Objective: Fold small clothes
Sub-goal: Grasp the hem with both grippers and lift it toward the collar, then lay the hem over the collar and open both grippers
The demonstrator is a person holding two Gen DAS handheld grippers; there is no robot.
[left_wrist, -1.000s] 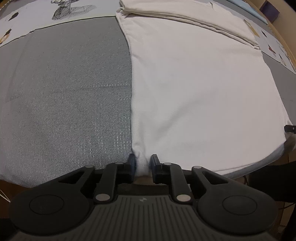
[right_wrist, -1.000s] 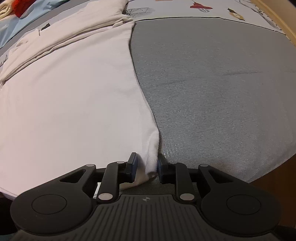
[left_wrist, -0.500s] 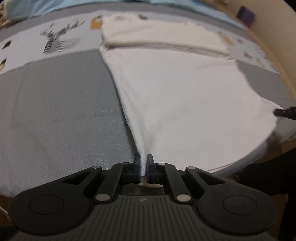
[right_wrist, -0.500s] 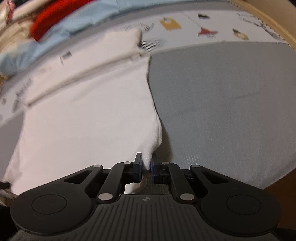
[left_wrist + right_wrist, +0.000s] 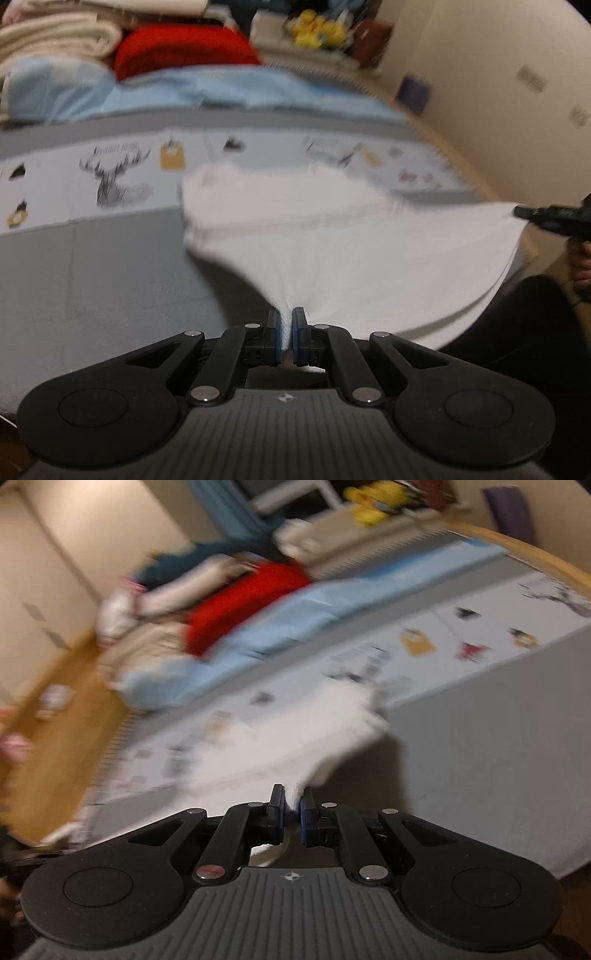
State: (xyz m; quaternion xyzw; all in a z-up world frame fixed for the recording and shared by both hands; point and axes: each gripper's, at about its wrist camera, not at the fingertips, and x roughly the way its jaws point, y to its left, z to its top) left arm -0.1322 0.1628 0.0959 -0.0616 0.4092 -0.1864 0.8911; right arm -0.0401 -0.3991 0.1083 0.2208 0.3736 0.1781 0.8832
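Both corners up! Left gripper and right gripper, jaws just clamped on the white garment, have lifted its near hem off the bed, mid-frame — fold-over should follow.

Two hand-held grippers, one white garment, one red folded cloth, one yellow plush toy

My view: a grey quilted bed cover with a printed white band, cream walls, a wooden floor.
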